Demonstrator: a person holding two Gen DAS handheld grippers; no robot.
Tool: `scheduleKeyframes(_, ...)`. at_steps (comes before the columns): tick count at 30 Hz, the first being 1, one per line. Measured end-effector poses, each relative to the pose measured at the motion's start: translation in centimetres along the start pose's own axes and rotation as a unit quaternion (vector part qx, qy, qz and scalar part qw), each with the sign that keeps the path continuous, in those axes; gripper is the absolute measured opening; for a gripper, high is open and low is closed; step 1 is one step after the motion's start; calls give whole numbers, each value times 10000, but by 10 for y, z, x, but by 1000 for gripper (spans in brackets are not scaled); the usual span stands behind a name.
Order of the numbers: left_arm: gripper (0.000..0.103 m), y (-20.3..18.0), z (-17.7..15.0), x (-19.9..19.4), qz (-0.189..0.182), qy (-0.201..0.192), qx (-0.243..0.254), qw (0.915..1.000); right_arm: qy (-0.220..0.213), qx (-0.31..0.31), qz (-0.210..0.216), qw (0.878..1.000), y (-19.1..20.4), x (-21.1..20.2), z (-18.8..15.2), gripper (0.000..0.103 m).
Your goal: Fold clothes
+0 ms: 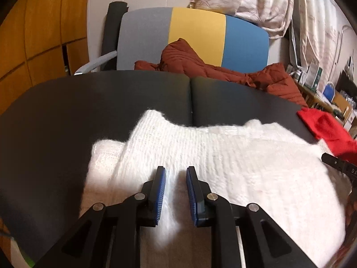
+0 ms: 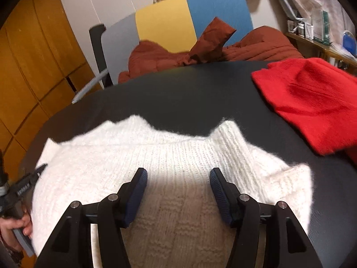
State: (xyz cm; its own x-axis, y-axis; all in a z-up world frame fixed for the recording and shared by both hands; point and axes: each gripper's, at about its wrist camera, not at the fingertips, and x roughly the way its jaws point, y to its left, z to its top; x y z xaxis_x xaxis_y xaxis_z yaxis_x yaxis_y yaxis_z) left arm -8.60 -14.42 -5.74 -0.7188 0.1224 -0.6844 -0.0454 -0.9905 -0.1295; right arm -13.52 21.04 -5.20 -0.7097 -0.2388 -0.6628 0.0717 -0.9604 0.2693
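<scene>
on black table: white sweater mid, red garment right edge

Hardly any writing can be read. White letters stand on the black body of the other gripper at the right edge of the left wrist view, where only "DA" shows before the frame cuts it off. In the right wrist view the lettering on the left gripper, left of the right gripper's fingers, is too blurred to make out.
</scene>
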Motion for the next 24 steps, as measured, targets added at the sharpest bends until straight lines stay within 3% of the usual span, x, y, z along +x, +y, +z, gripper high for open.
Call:
scheduleKeyframes(1, 19, -5, 1, -6, -147, -31, -58, 9999, -120, 98, 21, 9999, -1, -10, -2, 48)
scheduleKeyframes(2, 19, -10, 2, -12, -293, -61, -116, 9995, -252, 218, 114, 9994, 1, -21, -3, 29)
scheduleKeyframes(3, 19, -14, 3, -17, -440, -92, -173, 9988, -258, 209, 185, 9993, 6, -26, -3, 18)
scheduleKeyframes(4, 19, -20, 5, -23, -577, -118, -215, 9980, -185, 110, 191, 9996, 13, -29, -4, 17)
scheduleKeyframes(7, 19, -53, 7, -15, -567, -6, 397, 9976, 275, -367, 152, 9988, 37, -17, -6, 18)
scheduleKeyframes(9, 19, -72, 5, -2, -382, 159, 826, 9957, 623, -527, -43, 9967, 44, 4, -7, 18)
scheduleKeyframes(10, 19, -79, 4, 8, -220, 268, 1042, 9939, 632, -481, -79, 9968, 41, 12, -6, 18)
scheduleKeyframes(13, 22, -81, -2, 15, -108, 27, 1367, 9905, 591, -182, -36, 9981, 28, 34, -1, 18)
scheduleKeyframes(17, 22, -71, -3, 12, -401, 5, 1127, 9928, 393, 329, 361, 9980, 10, 30, -4, 18)
scheduleKeyframes(20, 22, -62, -5, 11, -554, -78, 1075, 9926, 30, 857, 705, 9938, -5, 1, -12, 26)
scheduleKeyframes(23, 22, -58, -7, 11, -647, -125, 986, 9929, -605, 1491, 836, 9834, -29, -49, -33, 61)
scheduleKeyframes(24, 22, -58, -7, 11, -670, -132, 958, 9931, -693, 1641, 799, 9808, -40, -62, -42, 65)
